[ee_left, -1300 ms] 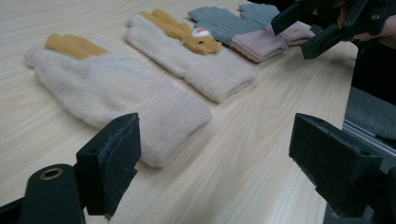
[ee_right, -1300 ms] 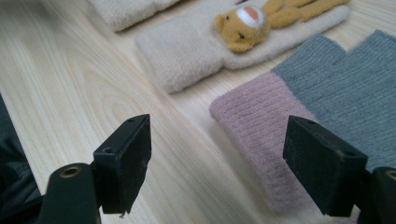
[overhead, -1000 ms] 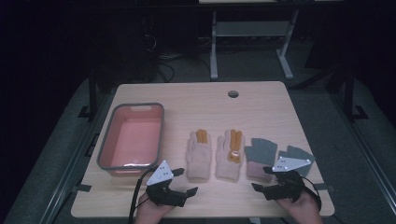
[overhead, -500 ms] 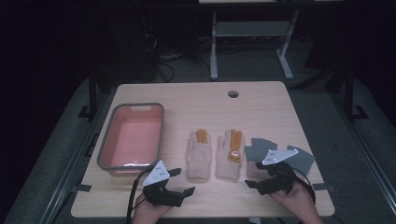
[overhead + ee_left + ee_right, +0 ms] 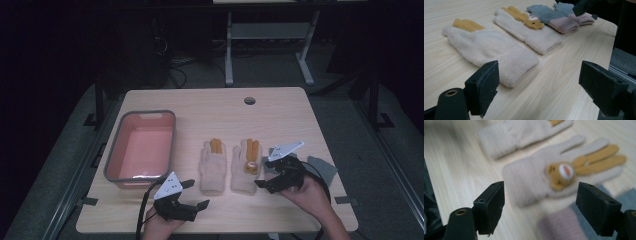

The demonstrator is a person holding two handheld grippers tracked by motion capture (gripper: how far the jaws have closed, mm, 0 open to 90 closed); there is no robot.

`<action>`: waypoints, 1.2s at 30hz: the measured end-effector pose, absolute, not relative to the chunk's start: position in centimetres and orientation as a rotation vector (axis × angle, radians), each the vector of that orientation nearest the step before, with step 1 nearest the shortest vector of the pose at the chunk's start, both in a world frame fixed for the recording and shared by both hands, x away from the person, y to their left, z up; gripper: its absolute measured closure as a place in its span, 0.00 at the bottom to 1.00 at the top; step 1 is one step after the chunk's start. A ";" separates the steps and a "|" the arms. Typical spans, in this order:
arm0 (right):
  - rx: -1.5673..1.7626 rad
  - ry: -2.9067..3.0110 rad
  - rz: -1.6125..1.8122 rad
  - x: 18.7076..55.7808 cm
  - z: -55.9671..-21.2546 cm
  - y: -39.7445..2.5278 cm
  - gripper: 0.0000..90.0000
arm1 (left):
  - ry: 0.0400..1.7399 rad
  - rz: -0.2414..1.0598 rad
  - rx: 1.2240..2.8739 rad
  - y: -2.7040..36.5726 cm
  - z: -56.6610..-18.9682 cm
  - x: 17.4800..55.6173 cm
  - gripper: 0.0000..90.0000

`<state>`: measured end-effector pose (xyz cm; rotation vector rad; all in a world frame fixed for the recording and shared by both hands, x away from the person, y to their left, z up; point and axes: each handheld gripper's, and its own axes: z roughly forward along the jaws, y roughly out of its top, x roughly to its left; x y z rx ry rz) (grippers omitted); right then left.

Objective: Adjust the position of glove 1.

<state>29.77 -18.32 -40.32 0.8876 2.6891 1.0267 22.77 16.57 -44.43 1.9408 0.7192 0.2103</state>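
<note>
Two cream gloves with orange fingers lie side by side mid-table: a plain one [image 5: 212,167] [image 5: 491,47] [image 5: 511,132] and one with a small animal face [image 5: 245,165] [image 5: 524,27] [image 5: 534,177]. Grey gloves with pink cuffs [image 5: 322,169] [image 5: 556,16] [image 5: 564,227] lie to their right. My left gripper [image 5: 196,194] [image 5: 544,87] is open near the table's front edge, pointing at the plain glove's cuff. My right gripper [image 5: 262,172] [image 5: 540,207] is open and hovers at the right edge of the animal-face glove, partly covering the grey gloves.
A pink basin with a grey rim [image 5: 112,167] stands empty at the left of the wooden table [image 5: 210,110]. A cable hole [image 5: 249,100] sits near the far edge. Desk legs and cables stand on the dark floor beyond.
My right gripper has moved left and a little away from the front edge, from over the grey gloves to the animal-face glove. The left gripper has barely shifted.
</note>
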 end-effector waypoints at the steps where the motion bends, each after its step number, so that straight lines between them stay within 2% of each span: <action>1: 0.888 2.692 1.024 30.1 -40.2 -18.2 0.25 | 0.717 0.207 1.941 16.6 -44.4 22.8 0.18; 24: 0.779 2.772 0.902 34.1 -38.8 -14.7 0.26 | 0.717 0.248 1.959 16.6 -44.4 22.6 0.18; 30: 0.785 2.795 0.873 34.8 -39.0 -14.1 0.30 | 0.721 0.254 1.954 16.8 -44.4 22.4 0.18; 33: 0.802 2.825 0.786 35.6 -40.1 -13.5 0.35 | 0.722 0.254 1.952 16.9 -44.3 22.5 0.19; 36: 0.809 2.840 0.737 36.0 -40.8 -13.3 0.35 | 0.727 0.251 1.949 16.9 -44.3 22.6 0.19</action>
